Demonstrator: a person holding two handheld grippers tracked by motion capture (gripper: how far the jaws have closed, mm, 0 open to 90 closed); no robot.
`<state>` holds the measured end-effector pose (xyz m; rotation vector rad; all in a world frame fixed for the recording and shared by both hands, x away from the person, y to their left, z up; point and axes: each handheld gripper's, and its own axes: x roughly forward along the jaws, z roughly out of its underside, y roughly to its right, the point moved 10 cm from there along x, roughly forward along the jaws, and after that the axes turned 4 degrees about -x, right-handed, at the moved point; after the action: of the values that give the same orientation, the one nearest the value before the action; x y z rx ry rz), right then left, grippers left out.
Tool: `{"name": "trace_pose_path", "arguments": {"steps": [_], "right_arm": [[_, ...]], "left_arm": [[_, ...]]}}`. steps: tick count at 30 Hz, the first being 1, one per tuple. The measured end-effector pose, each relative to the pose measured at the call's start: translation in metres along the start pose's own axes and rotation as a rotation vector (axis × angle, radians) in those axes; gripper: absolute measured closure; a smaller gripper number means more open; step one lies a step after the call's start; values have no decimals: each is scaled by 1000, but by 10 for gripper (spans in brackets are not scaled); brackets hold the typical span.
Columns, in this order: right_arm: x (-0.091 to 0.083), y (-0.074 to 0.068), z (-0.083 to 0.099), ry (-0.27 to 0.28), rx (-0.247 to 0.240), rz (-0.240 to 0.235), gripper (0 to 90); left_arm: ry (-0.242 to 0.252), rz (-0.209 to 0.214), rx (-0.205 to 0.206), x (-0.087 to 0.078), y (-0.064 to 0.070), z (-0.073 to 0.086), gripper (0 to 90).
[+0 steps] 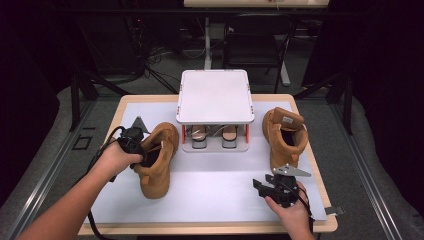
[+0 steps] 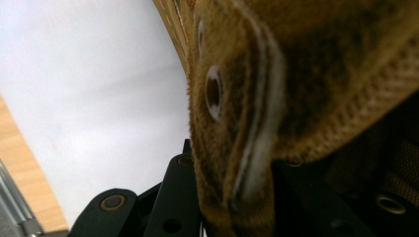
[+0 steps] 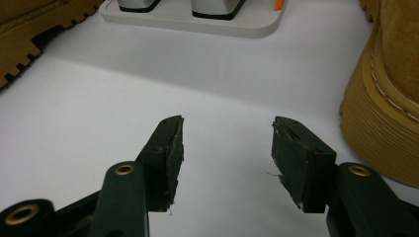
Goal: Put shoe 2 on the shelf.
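Under my hands lies a white mat (image 1: 220,190) spread over a light wooden table (image 1: 320,225), its wood edge showing along the near side and corners. Nearest me, my right gripper (image 1: 263,187) hovers low over the bare mat, its two black jaws spread wide with nothing between them; the right gripper view shows white surface in the gap. To my left, my left gripper (image 1: 145,155) is clamped on the ankle collar of the left boot (image 1: 157,160), and the left gripper view shows tan suede and a metal eyelet (image 2: 213,94) pinched between the jaws. That boot stands on the mat with its toe toward me. I count two tan suede boots: the second, the right boot (image 1: 284,137), stands near the mat's right edge, just beyond my right gripper. Between them, farther back, sits one white two-tier shoe rack (image 1: 215,95) with two shoes (image 1: 215,134) on its lower shelf. Beyond the table the room is dark, with a grey floor, cables, and black stand legs.
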<state>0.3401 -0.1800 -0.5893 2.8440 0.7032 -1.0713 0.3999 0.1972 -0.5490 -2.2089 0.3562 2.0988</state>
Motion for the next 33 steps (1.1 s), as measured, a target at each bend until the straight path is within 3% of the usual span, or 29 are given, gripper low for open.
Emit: {"name": "trace_pose_path", "arguments": {"steps": [6, 13, 18, 21, 26, 33], "right_arm": [[-5, -4, -3, -34, 10, -9, 484], [-6, 7, -1, -97, 3, 26, 515], [-12, 15, -3, -195, 15, 28, 514], [-17, 17, -9, -259, 10, 26, 518], [-24, 22, -25, -336, -42, 39, 526], [-30, 27, -48, -420, -65, 43, 544]], "left_arm": [[8, 4, 13, 1, 0, 3, 805], [19, -5, 51, 4, 1, 3, 779], [17, 4, 54, 5, 0, 2, 764], [13, 7, 54, 5, 0, 3, 758], [9, -6, 66, 5, 0, 2, 750], [8, -6, 67, 6, 0, 2, 747]]}}
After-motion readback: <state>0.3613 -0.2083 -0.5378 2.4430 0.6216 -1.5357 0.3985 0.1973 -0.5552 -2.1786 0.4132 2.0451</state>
